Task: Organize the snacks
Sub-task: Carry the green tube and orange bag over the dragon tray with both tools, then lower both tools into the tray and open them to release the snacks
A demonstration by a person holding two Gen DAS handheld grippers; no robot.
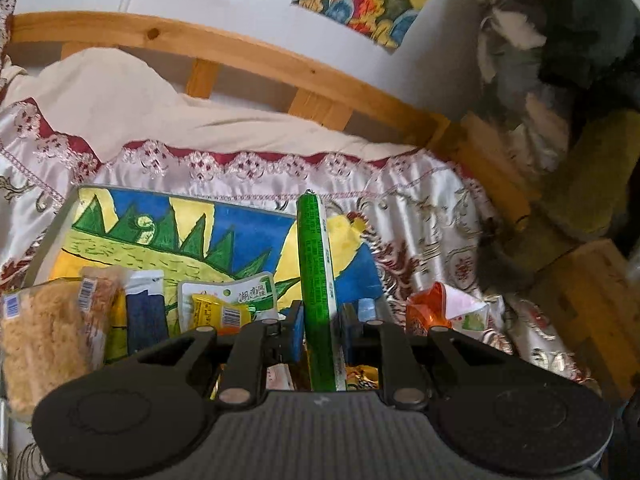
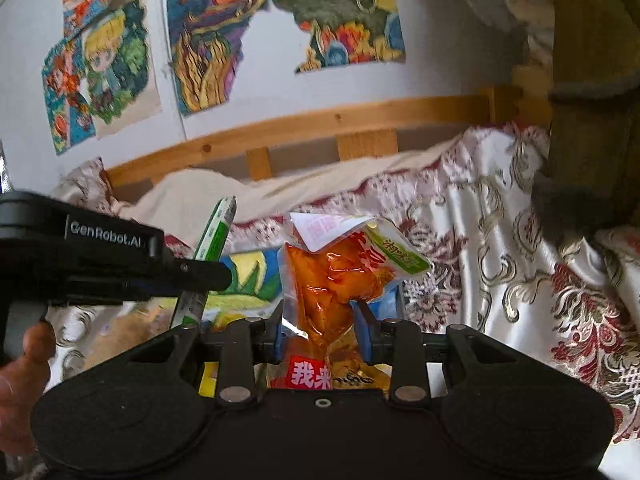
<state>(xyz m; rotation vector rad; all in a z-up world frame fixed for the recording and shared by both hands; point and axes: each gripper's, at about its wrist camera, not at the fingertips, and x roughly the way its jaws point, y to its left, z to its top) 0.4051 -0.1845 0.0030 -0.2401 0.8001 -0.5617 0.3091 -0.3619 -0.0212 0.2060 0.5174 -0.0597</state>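
Note:
My left gripper (image 1: 319, 330) is shut on a long green sausage stick (image 1: 316, 272), which stands up between the blue pads over the painted board. The right wrist view shows that same stick (image 2: 214, 236) held by the left gripper (image 2: 192, 276) at the left. An orange snack pouch (image 2: 332, 284) with a white and green top is pinched upright in my right gripper (image 2: 320, 330). That pouch (image 1: 430, 312) also shows at the right of the left wrist view. Several other snack packets (image 1: 224, 304) lie on the board, among them a bag of pale crisps (image 1: 44, 340).
A colourful painted board (image 1: 240, 236) lies on a shiny patterned bedspread (image 1: 436, 216). A wooden bed rail (image 2: 320, 120) and a wall with drawings (image 2: 208, 40) stand behind. Clothes (image 1: 560, 60) hang at the right. A person's hand (image 2: 20, 380) grips the left tool.

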